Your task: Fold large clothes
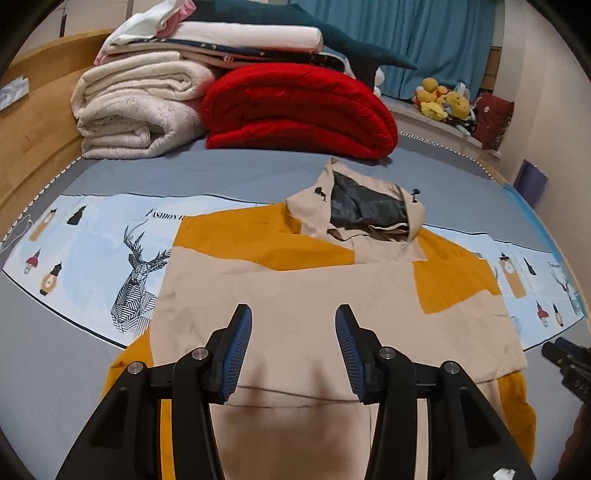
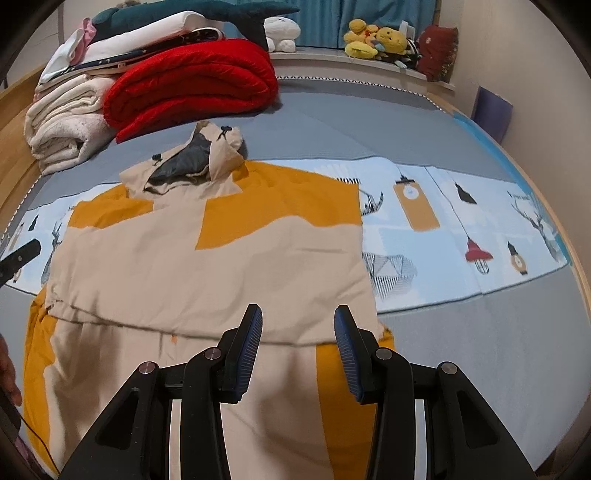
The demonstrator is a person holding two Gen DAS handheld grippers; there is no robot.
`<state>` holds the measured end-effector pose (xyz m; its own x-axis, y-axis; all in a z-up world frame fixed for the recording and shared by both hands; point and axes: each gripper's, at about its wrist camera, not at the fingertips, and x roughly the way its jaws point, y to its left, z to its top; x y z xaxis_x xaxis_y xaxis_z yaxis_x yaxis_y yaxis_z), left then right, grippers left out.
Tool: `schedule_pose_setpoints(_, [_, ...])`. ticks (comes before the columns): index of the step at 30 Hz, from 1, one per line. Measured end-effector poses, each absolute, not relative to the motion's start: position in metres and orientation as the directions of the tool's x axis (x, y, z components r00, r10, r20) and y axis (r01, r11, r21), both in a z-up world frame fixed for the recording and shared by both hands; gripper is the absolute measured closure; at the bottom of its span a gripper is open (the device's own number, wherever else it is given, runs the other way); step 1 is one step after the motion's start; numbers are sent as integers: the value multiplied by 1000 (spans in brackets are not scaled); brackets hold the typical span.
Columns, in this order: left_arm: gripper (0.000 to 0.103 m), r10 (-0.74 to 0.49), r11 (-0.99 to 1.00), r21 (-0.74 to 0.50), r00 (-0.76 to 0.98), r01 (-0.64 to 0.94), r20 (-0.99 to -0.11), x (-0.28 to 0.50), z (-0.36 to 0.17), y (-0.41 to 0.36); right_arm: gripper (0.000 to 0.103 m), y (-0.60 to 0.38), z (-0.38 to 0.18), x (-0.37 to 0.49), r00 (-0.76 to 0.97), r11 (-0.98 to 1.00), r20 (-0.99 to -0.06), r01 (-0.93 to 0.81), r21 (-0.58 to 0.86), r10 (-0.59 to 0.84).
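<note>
- Seen from the left wrist camera, the left gripper (image 1: 293,317) hangs released, jaws spread and holding nothing, over a beige and mustard hooded jacket (image 1: 295,291) lying flat on the bed (image 1: 229,173).
- Beyond the hood (image 1: 364,210), a folded red blanket (image 1: 299,110) sits beside a cream blanket (image 1: 136,110), with more folded linen stacked on top.
- Yellow plush toys (image 1: 443,98) rest on a far ledge near a blue curtain (image 1: 413,33).
- Part of the other tool shows at the right edge.
- Next, the right wrist camera: the right gripper (image 2: 298,319) is also released and empty, above the jacket's (image 2: 207,266) lower right part.
- A printed sheet (image 2: 461,225) with lantern and deer pictures lies under the jacket.
- The red blanket (image 2: 192,81) and plush toys (image 2: 376,40) sit behind.
</note>
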<state>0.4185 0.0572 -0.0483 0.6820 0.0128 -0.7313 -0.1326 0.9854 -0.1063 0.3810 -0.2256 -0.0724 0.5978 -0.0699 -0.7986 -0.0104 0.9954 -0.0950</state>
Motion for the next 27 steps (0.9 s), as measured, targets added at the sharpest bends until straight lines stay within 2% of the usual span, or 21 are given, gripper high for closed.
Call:
schedule_pose_setpoints(6, [70,-20,984,-138,691,-115,-723,431,-46,63,63,-232,-61,401,621,998,-783,-7,-55,-39])
schedule_pose_setpoints(9, [72,-24,987,-127,692,-99,-722,445,-42,61,84,-234,-52,407,655,999,-755,-26,-34,-9])
schedule_pose_setpoints(12, [72,-32,989,-124,690,-83,-723,477,-37,61,89,-235,-46,414,671,999,-742,-37,-21,10])
schedule_pose_setpoints(19, [73,-51,997,-80,662,-14,-748,600,-39,45,88,-242,-58,426,618,1000,-786,-22,0,14])
schedule_pose_setpoints(26, [72,-31,998,-57,582,-27,-813,716,-79,29,88,-265,-76,433,558,999,-830,37,12,-11])
schedule_pose_setpoints(27, [70,-30,997,-63,563,-40,-826,733,-87,28,88,-268,-78,434,554,999,-833,47,12,-15])
